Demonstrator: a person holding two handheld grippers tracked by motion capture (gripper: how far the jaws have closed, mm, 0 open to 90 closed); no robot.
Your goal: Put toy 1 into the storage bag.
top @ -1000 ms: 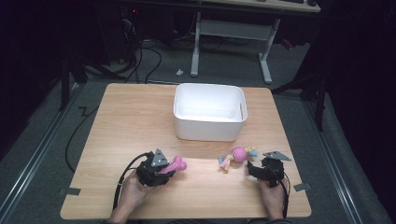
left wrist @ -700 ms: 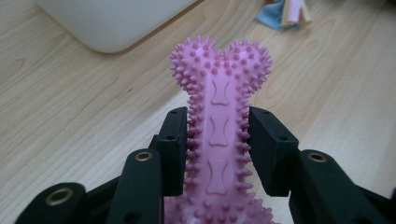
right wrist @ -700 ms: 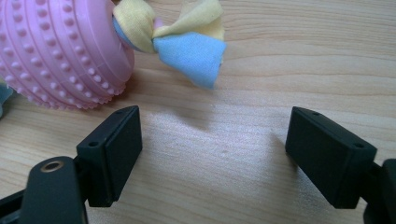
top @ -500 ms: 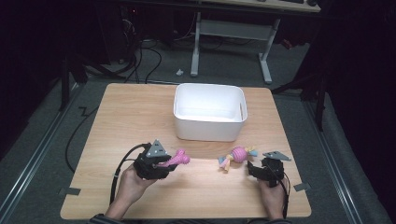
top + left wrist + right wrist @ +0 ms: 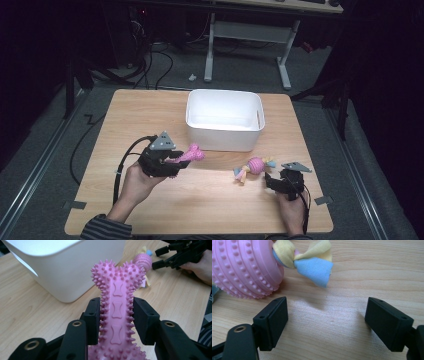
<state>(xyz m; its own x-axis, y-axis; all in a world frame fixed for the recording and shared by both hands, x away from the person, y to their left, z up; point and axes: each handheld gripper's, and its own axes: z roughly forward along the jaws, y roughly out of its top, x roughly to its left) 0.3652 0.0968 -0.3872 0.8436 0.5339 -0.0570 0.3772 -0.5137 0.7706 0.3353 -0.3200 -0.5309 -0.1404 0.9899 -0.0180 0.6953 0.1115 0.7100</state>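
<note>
A pink spiky bone toy (image 5: 117, 302) sits clamped between the jaws of my left gripper (image 5: 117, 320), lifted off the wooden table (image 5: 150, 115). In the high view the bone (image 5: 192, 153) sticks out of the left gripper (image 5: 172, 160) toward the white bin (image 5: 225, 134). A pink knobbed ball with yellow and blue cloth tails (image 5: 256, 165) lies on the table at the right. My right gripper (image 5: 270, 181) rests just behind the ball, open and holding nothing. In the right gripper view the ball (image 5: 244, 267) lies ahead and left of the right gripper (image 5: 325, 320).
The white bin stands empty at the table's middle back. A desk frame (image 5: 247, 40) and cables (image 5: 150, 55) lie on the floor beyond the table. Bare wood runs along the front edge between both hands.
My left gripper has risen and moved right and forward with the pink bone, closer to the bin. The right gripper and the ball have stayed put.
</note>
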